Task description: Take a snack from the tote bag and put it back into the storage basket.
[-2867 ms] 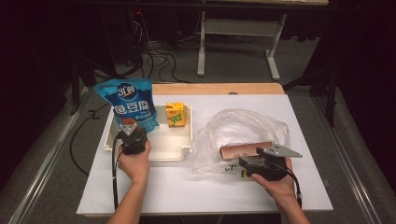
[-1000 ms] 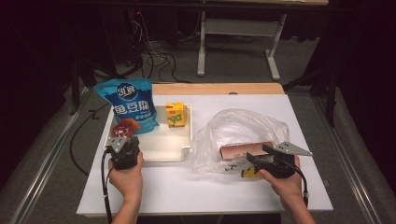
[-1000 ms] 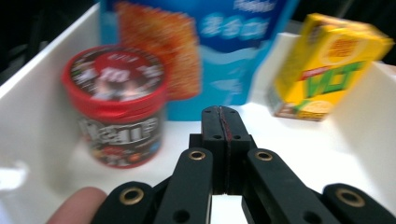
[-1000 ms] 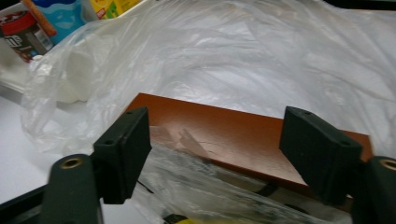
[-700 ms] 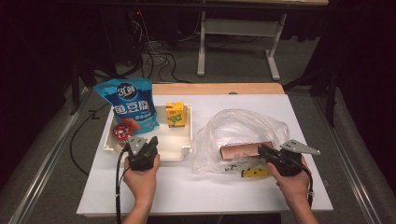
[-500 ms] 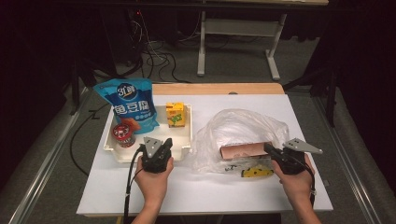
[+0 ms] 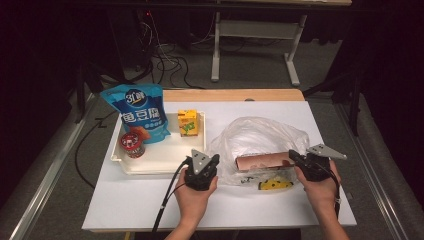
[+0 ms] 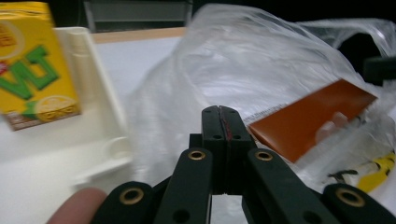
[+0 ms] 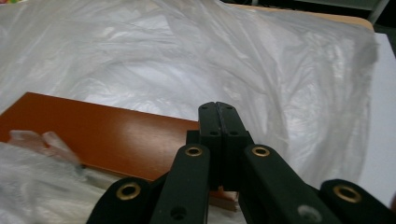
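Observation:
A crumpled clear plastic bag [image 7: 255, 134] lies right of centre on the white table, with an orange-brown flat box [image 7: 260, 161] inside it. My left gripper [image 7: 214, 161] is shut with nothing between its jaws, at the tray's front right corner beside the bag's left side. In the left gripper view the closed tips [image 8: 219, 112] point at the bag [image 8: 243, 70] and box [image 8: 317, 116]. My right gripper [image 7: 291, 155] is shut at the bag's right edge. Its tips [image 9: 217, 108] lie over the box [image 9: 102, 135]. I cannot tell whether they pinch the film.
A white tray [image 7: 150, 168] on the left holds a yellow juice box [image 7: 187, 122], a red-lidded can [image 7: 132, 145] and a blue snack pouch [image 7: 135, 112]. A yellow packet [image 7: 272, 184] lies at the bag's front edge. The table ends close behind both hands.
My left gripper has moved right, from beside the red can to the tray's front right corner by the bag. The right gripper shifted slightly at the bag's right edge.

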`<action>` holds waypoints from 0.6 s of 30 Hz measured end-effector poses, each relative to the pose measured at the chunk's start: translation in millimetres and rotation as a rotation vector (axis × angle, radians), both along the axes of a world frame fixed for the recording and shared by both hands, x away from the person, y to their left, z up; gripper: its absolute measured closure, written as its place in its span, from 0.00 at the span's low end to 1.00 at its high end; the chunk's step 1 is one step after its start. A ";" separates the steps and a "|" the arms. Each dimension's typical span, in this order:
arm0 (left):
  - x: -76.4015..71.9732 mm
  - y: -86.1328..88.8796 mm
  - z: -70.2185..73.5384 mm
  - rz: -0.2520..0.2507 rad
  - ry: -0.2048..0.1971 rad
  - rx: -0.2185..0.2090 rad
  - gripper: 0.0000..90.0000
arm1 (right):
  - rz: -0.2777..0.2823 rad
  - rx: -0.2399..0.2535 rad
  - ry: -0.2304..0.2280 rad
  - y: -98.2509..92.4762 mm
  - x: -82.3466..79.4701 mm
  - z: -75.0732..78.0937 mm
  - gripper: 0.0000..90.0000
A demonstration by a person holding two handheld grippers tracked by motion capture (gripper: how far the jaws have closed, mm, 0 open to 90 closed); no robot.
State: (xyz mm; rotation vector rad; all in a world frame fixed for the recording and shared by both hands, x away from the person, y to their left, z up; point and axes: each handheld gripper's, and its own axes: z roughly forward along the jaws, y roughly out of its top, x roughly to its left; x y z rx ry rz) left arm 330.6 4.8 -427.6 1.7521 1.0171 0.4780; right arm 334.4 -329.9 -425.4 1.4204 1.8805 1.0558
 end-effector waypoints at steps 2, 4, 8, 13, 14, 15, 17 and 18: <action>-0.2 -8.5 -3.1 -0.039 0.009 0.004 1.00 | -0.011 0.006 0.006 -4.3 2.3 -1.3 1.00; 0.2 -16.4 -6.8 -0.056 0.014 0.021 1.00 | -0.018 0.007 0.009 -7.6 5.1 -3.4 1.00; 4.1 -26.8 -17.2 -0.085 0.071 0.037 1.00 | -0.026 0.005 0.029 -9.0 11.1 -8.4 1.00; -0.1 -35.2 -25.5 -0.136 0.099 0.053 0.99 | -0.040 0.000 0.034 -8.8 20.0 -13.3 1.00; -1.2 -36.8 -26.4 -0.145 0.102 0.056 0.99 | -0.040 0.001 0.031 -8.9 21.1 -13.7 1.00; -2.6 -39.2 -27.7 -0.156 0.105 0.058 0.99 | -0.042 0.000 0.032 -9.1 22.0 -13.6 1.00; -4.1 -42.7 -30.6 -0.178 0.112 0.065 0.99 | -0.047 -0.002 0.036 -9.9 24.7 -13.2 1.00; -4.4 -44.1 -32.6 -0.185 0.119 0.082 0.99 | -0.044 -0.007 0.036 -10.4 26.6 -13.1 1.00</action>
